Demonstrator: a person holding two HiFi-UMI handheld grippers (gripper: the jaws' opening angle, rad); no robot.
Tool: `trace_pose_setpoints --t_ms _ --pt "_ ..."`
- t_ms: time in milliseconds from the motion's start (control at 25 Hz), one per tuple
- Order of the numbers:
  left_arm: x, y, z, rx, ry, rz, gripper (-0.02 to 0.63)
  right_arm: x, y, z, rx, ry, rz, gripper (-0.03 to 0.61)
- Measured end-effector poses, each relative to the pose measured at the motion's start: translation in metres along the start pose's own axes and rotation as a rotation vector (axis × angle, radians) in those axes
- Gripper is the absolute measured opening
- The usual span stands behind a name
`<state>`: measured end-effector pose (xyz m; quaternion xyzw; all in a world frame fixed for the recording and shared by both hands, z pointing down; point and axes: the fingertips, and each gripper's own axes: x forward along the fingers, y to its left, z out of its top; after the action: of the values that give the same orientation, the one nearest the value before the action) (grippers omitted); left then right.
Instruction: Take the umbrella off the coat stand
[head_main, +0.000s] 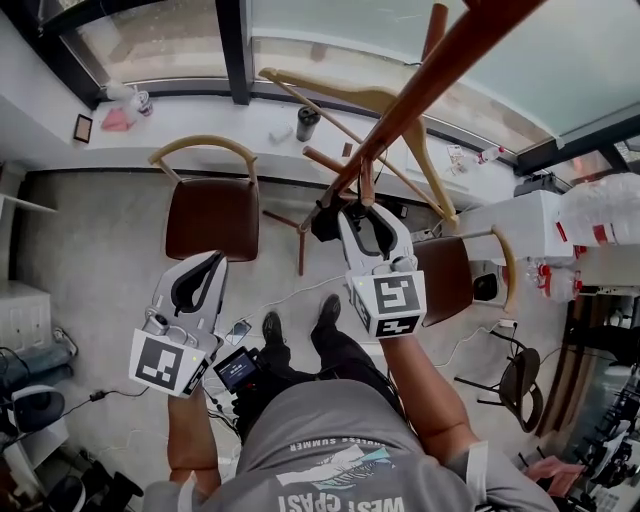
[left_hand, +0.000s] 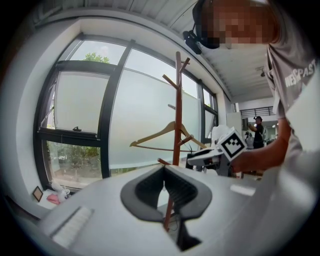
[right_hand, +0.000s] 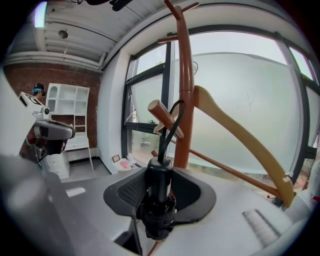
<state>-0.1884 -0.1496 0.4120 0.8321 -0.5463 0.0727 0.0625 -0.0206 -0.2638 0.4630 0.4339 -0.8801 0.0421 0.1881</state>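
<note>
Fingers (right_hand: 127, 192) of the right gripper (right_hand: 160, 194) clamp the umbrella (right_hand: 159, 175) by its handle beside the coat stand (right_hand: 186, 90), its strap apparently still looped over a peg (right_hand: 161, 114), so lifting it clear remains, while the left gripper (left_hand: 165, 191) waits nearby, fingers spread and empty.

The head camera looks steeply down on the left gripper (head_main: 207, 268) and right gripper (head_main: 358, 215), with the coat stand (head_main: 430, 85) close to its lens. Each gripper camera faces the far window (left_hand: 145, 110) along its own jaws, the left from farther back, the right very near the stand. All three share the stand.
</note>
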Motion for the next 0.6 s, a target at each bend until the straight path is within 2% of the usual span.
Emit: trace_pose_setpoints --t_ms 600 --pt "0.002 0.002 0.021 0.026 -0.022 -0.043 0.002 -0.039 0.006 0.039 -0.001 -0.050 0.015 0.146"
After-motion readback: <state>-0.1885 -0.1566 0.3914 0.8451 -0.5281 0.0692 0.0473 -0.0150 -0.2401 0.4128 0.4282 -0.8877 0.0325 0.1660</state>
